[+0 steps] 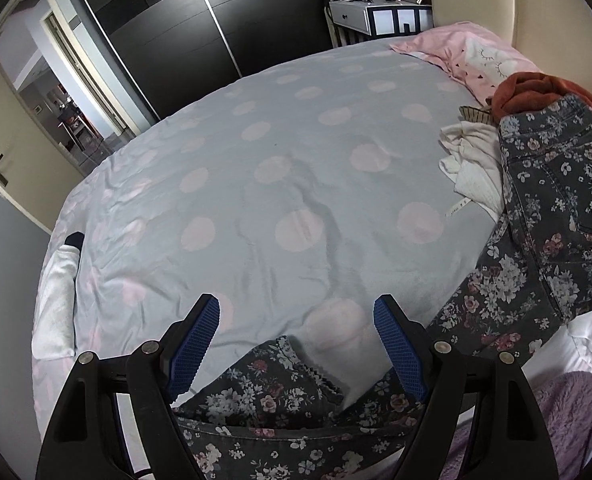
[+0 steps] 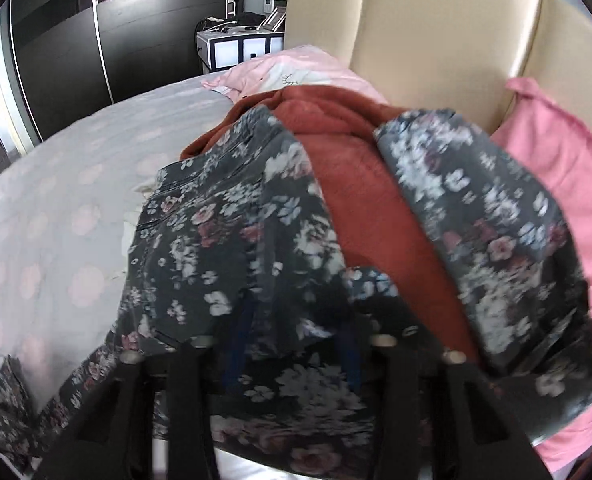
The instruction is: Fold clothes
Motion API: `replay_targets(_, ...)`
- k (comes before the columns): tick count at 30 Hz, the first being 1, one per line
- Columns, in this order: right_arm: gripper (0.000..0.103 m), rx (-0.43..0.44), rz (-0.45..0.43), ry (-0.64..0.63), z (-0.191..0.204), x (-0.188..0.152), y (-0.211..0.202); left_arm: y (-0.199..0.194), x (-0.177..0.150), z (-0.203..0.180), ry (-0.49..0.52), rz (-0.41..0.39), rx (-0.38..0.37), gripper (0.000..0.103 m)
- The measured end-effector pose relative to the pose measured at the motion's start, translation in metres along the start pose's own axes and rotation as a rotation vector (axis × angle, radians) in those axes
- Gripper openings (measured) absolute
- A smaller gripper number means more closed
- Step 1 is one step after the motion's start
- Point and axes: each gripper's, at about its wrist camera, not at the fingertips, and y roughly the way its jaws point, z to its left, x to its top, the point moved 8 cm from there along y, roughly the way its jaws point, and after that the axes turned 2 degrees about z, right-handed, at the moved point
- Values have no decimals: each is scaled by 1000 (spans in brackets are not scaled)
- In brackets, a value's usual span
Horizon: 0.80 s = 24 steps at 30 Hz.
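Between our spread left claw (image 1: 296, 344), floral trousers' (image 1: 264, 392) hem is waiting; our right claw (image 2: 292, 344) is pinching them—we should pull flat.

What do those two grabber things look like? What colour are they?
The left gripper has chunky black plastic arms with round silver bolts, and its two fingers wear bright blue pads with a tiny bumpy grid. The right gripper has the same black arms and silver bolts; its blue pads are mostly hidden by the flowery trousers. No cables or sleeves show.
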Motion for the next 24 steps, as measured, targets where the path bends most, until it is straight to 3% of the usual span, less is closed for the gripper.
replay_targets(5,9,105,-12,-16,39,-19,-10,-2,-2,-7,-1,9,-5,81)
replay_targets(11,7,296,-16,-152,140,-46,-47,-14,-7,-4,-1,-6,-15,81)
replay_targets(16,7,473,80,-267,231,-94,-63,-28,-17,22,-35,-23,-11,81)
replay_targets(24,7,538,251,-515,313,-193,-65,-33,-46,65,-95,-19,-6,81)
